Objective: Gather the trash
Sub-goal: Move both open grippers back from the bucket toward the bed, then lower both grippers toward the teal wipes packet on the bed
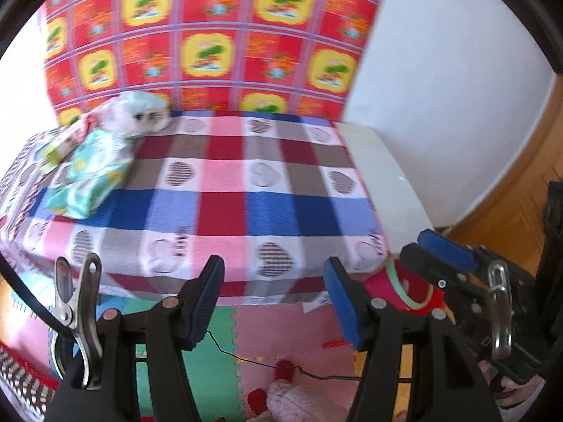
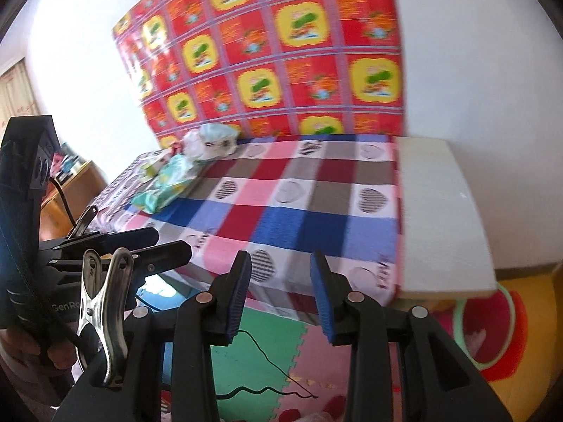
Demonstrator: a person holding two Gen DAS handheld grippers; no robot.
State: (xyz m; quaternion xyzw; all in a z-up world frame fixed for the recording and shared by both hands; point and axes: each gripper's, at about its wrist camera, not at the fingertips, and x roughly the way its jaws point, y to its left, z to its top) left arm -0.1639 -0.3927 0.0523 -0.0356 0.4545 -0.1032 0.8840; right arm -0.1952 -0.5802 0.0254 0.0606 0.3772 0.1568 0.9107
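Wrappers lie at the far left of a checkered blanket [image 1: 246, 183]: a teal packet [image 1: 95, 176] [image 2: 165, 186], a crumpled pale bag [image 1: 140, 114] [image 2: 211, 144] and a small patterned wrapper [image 1: 59, 147]. My left gripper [image 1: 274, 302] is open with nothing between its fingers and hangs over the blanket's near edge. My right gripper [image 2: 281, 295] is part open, also with nothing in it, and sits close beside the left one [image 2: 169, 242]. A red bin with a green rim [image 1: 397, 288] [image 2: 492, 330] stands on the floor at the blanket's right corner, just under the right gripper [image 1: 427, 251].
A white slab [image 2: 440, 211] borders the blanket's right side. Below me are coloured foam floor mats [image 2: 260, 344] with a thin black wire [image 1: 253, 355] and a pink plush thing [image 1: 292, 401]. A red patterned sheet [image 1: 218, 35] covers the wall behind.
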